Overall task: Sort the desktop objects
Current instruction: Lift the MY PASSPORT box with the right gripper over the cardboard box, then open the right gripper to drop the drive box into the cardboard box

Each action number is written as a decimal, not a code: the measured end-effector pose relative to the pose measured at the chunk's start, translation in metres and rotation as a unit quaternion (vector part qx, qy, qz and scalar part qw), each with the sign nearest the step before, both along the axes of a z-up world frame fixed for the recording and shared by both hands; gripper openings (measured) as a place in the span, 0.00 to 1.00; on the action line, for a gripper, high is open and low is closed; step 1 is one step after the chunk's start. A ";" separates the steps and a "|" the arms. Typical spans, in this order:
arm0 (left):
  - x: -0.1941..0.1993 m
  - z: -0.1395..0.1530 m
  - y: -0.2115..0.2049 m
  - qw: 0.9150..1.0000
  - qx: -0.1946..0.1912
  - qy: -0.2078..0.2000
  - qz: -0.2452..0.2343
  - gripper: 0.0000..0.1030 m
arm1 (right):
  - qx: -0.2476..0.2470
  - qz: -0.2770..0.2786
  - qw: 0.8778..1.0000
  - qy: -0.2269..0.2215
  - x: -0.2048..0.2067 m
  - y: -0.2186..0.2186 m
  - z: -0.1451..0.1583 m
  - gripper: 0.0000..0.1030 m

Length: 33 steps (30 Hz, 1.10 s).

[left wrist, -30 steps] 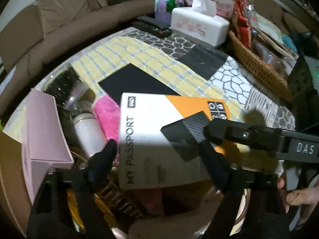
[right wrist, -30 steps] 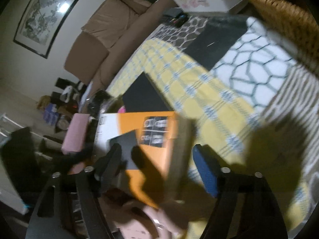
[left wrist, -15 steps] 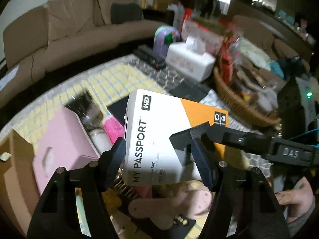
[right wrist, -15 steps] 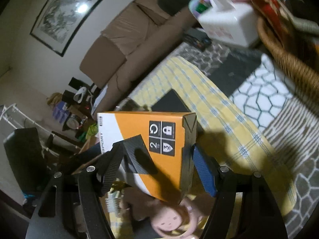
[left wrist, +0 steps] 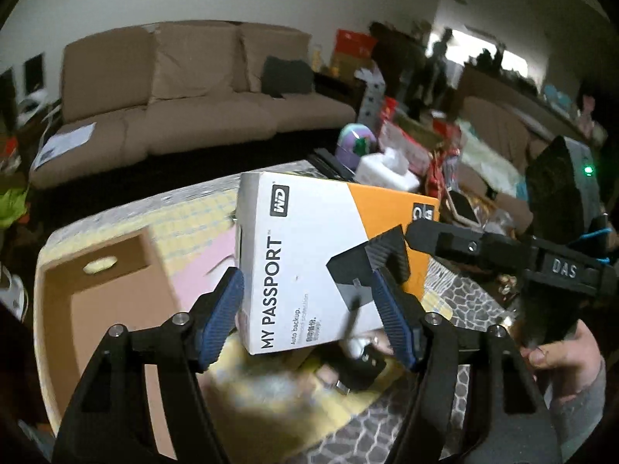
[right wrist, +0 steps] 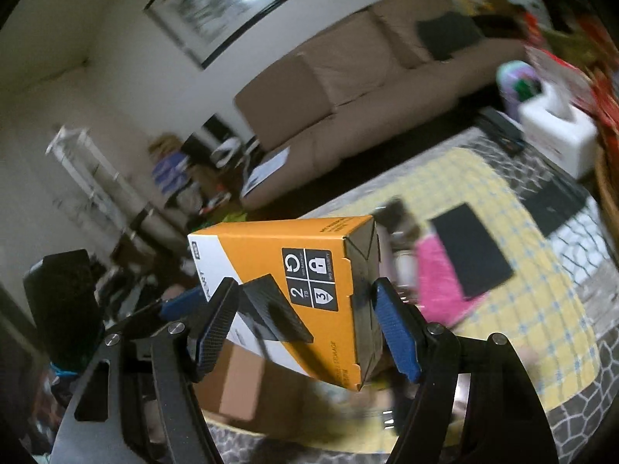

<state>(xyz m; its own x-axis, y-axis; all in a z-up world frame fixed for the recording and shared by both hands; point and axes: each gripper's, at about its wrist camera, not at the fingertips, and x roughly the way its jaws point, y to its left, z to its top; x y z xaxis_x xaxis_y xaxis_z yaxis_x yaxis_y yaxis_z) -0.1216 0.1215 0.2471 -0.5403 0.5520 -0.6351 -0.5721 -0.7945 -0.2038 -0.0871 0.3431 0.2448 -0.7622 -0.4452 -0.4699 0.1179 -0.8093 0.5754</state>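
**A:** Where is the box?

**B:** The white-and-orange hard-drive box (left wrist: 309, 255) is up in the air, above the patchwork tablecloth (right wrist: 541, 270), gripped from both ends. In the left wrist view the left gripper (left wrist: 309, 317) has its blue pads against the box's white end, one pad at 9 o'clock of it and one at 3 o'clock.

**A:** And the other gripper?

**B:** The right gripper (right wrist: 301, 321) clamps the orange end (the end printed with the small black icons), its jaws roughly half spread and filled by the box's width. From the left wrist view, one of its black fingers (left wrist: 483, 247) comes in from 3 o'clock onto the box face, with a hand (left wrist: 561, 352) behind it at 4 o'clock.

**A:** What lies underneath?

**B:** An open cardboard box (left wrist: 104, 301) at 8 o'clock of the left view. In the right view, a pink cloth (right wrist: 441, 274) and a flat black item (right wrist: 472, 251) lie at 3 o'clock, and a white tissue box (right wrist: 557, 135) sits at 1 o'clock.
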 end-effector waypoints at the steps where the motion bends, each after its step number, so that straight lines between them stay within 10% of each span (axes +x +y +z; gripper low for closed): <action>1: 0.003 0.001 -0.012 1.000 0.004 -0.001 0.007 0.64 | 0.002 0.013 1.000 0.001 -0.001 -0.015 0.004 0.72; 16: 0.017 -0.069 -0.222 0.986 0.028 -0.099 0.128 0.65 | 0.020 0.159 0.982 -0.096 -0.035 -0.220 -0.059 0.72; 33: 0.019 -0.127 -0.219 0.984 -0.005 -0.155 0.092 0.69 | 0.061 0.154 0.972 -0.167 -0.074 -0.246 -0.110 0.72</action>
<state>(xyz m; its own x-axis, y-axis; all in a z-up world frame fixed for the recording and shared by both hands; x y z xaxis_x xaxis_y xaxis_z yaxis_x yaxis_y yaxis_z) -0.1030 -0.0977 0.1199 -0.4091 0.4558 -0.7905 -0.3304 -0.8815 -0.3373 -0.1606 0.0971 0.1349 -0.3969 -0.5535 -0.7322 0.1890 -0.8299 0.5249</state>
